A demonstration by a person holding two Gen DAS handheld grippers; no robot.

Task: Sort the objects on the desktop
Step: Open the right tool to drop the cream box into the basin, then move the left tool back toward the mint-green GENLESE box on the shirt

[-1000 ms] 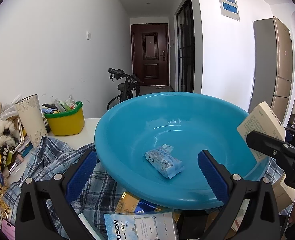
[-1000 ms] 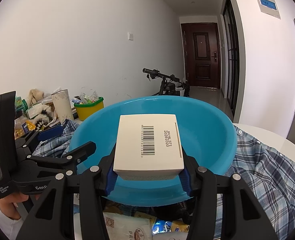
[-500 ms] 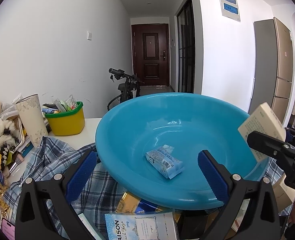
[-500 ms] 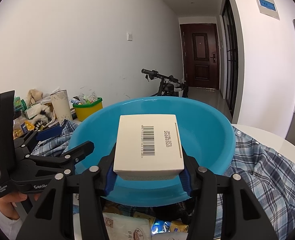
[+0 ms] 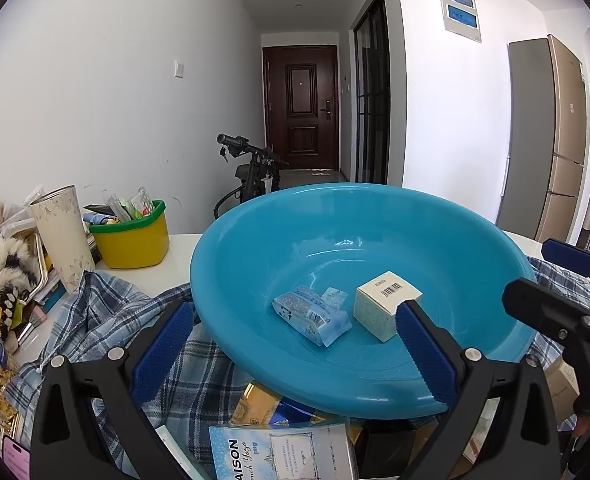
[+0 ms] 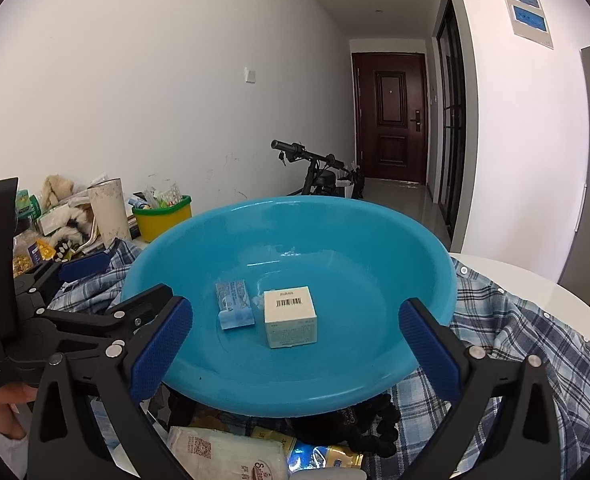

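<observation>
Right tongs (image 6: 295, 332) spread wide, gripping nothing. Just ahead between them, small cream cardboard box with barcode (image 6: 291, 316) resting in big round blue plastic basin (image 6: 415, 256), beside pale blue foil packet (image 6: 234, 306). Left tongs (image 5: 291, 348) released too, low before basin, over checked blue shirt (image 5: 107, 312).

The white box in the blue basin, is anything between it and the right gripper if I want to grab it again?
Nothing visible blocks it. The right gripper is open, and the white box sits straight ahead inside the blue basin. Only the basin's near rim lies lower between them. The blue packet lies beside the box.
</observation>
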